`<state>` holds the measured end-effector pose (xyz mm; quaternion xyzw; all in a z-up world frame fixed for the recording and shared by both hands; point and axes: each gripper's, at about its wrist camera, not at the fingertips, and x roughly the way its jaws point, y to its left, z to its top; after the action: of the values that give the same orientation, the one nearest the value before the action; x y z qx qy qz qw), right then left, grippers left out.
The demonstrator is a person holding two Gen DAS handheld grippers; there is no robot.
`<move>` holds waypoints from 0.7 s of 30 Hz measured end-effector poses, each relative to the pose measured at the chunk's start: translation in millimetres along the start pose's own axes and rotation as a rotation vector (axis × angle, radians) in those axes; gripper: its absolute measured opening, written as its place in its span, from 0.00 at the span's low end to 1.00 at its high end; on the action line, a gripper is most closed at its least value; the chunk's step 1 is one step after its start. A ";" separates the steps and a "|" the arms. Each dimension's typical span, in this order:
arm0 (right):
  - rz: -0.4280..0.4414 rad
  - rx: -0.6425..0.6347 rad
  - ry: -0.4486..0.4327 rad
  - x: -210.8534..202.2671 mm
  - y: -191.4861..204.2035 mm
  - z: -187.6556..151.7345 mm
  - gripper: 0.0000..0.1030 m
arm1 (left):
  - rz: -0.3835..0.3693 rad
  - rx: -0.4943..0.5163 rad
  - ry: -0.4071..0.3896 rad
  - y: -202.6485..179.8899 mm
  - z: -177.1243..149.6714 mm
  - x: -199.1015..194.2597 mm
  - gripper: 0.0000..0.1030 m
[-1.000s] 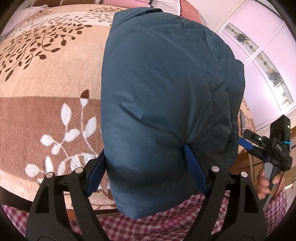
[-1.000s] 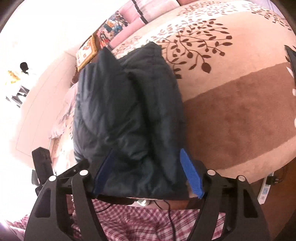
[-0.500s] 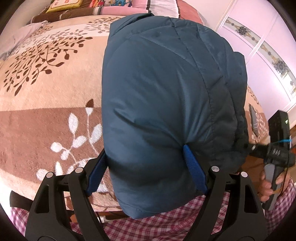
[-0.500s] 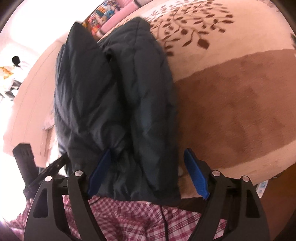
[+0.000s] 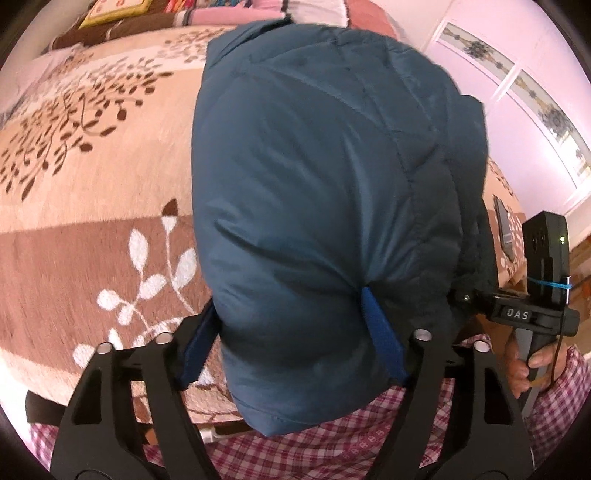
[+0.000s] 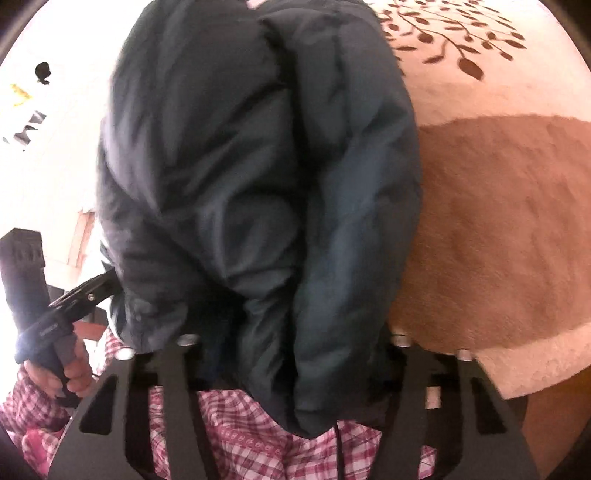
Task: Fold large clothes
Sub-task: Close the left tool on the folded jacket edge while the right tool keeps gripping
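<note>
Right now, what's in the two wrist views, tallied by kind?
Padded jacket, dark blue, folded, between both grippers' fingers: 1
Handheld grippers, left gripper and right gripper, both closing: 2
Bed blanket, leaf pattern: 1
Pillows at the bed's head, number unclear: at least 1
Total: at least 5

Only legible text: white letters "DAS" on a small plate on the black body of the right gripper (image 5: 519, 314), seen right of the left gripper's fingers (image 5: 382, 332); nothing else can be read in either view.
</note>
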<state>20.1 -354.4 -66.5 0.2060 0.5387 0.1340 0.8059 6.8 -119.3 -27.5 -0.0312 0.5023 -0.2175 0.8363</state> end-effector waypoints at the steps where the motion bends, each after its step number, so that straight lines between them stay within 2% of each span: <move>1: -0.019 -0.029 -0.013 0.0 6.7 -0.4 0.40 | 0.011 0.024 -0.017 -3.2 -0.8 -2.3 0.66; 5: -0.122 -0.164 -0.066 0.1 40.4 -4.9 0.32 | 0.036 0.066 -0.068 -6.7 0.5 -9.8 0.61; 11: -0.126 -0.215 -0.099 11.6 63.0 0.5 0.30 | 0.062 0.108 -0.128 3.9 12.0 -18.3 0.58; 14: -0.138 -0.237 -0.104 11.8 70.2 6.7 0.30 | 0.072 0.096 -0.153 17.5 20.6 -20.9 0.57; 21: -0.135 -0.292 -0.104 43.6 108.0 45.7 0.30 | 0.114 0.043 -0.210 69.5 50.1 -22.9 0.56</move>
<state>79.7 -248.8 -35.2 0.0566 0.4837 0.1458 0.8611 63.4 -55.8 -2.7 -0.0074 0.4082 -0.1757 0.8958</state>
